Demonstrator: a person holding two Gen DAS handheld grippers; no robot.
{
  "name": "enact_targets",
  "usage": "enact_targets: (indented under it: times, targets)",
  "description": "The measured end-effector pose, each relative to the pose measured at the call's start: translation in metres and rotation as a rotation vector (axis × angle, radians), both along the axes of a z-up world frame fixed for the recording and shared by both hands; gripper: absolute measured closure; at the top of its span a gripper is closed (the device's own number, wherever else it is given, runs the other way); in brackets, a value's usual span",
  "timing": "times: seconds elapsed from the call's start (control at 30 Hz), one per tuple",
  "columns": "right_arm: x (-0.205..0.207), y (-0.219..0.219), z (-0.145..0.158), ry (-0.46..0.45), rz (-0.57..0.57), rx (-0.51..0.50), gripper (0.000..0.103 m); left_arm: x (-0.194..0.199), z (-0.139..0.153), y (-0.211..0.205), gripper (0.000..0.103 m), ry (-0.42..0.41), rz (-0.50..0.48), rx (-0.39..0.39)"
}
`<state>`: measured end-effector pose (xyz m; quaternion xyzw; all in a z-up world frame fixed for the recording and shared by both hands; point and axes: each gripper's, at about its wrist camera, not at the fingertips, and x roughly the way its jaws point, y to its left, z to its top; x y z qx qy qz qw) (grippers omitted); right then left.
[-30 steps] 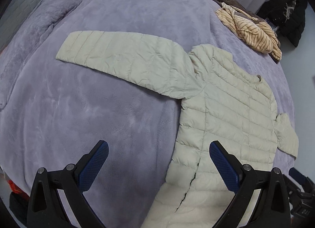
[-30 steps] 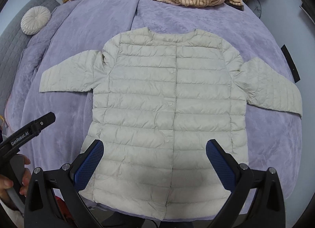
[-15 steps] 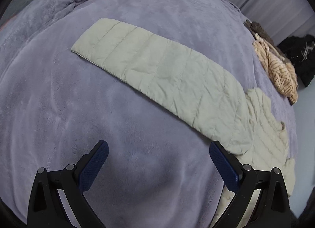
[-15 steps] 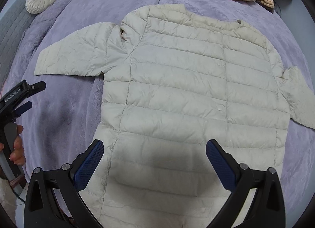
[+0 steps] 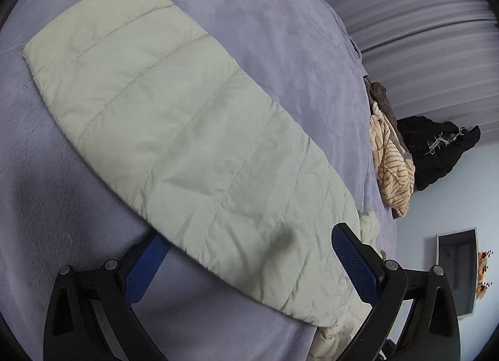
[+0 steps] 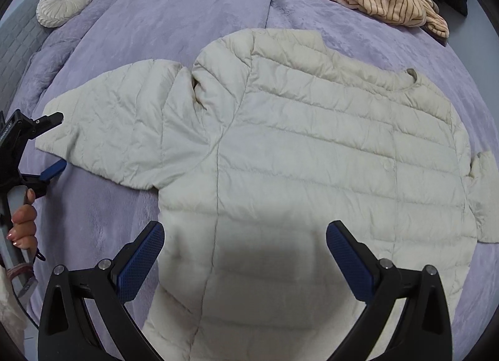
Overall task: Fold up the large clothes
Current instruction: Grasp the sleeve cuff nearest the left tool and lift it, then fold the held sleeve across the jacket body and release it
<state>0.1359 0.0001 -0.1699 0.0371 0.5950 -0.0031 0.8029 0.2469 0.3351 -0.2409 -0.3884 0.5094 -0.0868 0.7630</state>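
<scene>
- The puffer jacket [image 6: 312, 155] lies flat and face up on the bed [image 6: 187, 11].
- The left gripper [image 5: 249, 255] has wide fingers straddling the sleeve [image 5: 174, 130], one tucked under its edge.
- The right gripper [image 6: 244, 251] hovers over the hem, also wide and empty.
- Risk, I'd guess: slippery quilted fabric slides out mid-fold, or only one layer gets pinched.

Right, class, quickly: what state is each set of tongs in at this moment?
Left tongs: open, straddling the jacket sleeve, one finger tucked under its edge, not clamped.
Right tongs: open, above the jacket body, holding nothing.
</scene>
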Motion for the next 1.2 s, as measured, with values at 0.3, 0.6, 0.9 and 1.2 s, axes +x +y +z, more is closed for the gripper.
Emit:
enact_targets:
  times: [0.3,0.6,0.9,1.2]
  targets:
    - [0.044,0.02,-0.012,-0.026,-0.019,0.07,0.001,0.033,0.004,0.028,0.009,-0.062,0.117,0.039]
    - [0.054,0.022,-0.009,-0.049,-0.026,0.138,0.006,0.031,0.016,0.043,0.073,-0.127,0.128,0.029]
    - [0.056,0.008,-0.04,0.038,-0.056,-0.016,0.009,0.022,0.058,0.036,0.081,-0.218,0.073,0.058]
    - [0.04,-0.01,-0.015,-0.092,-0.046,0.194,0.009,0.017,0.083,0.017,0.081,-0.251,0.033,0.09]
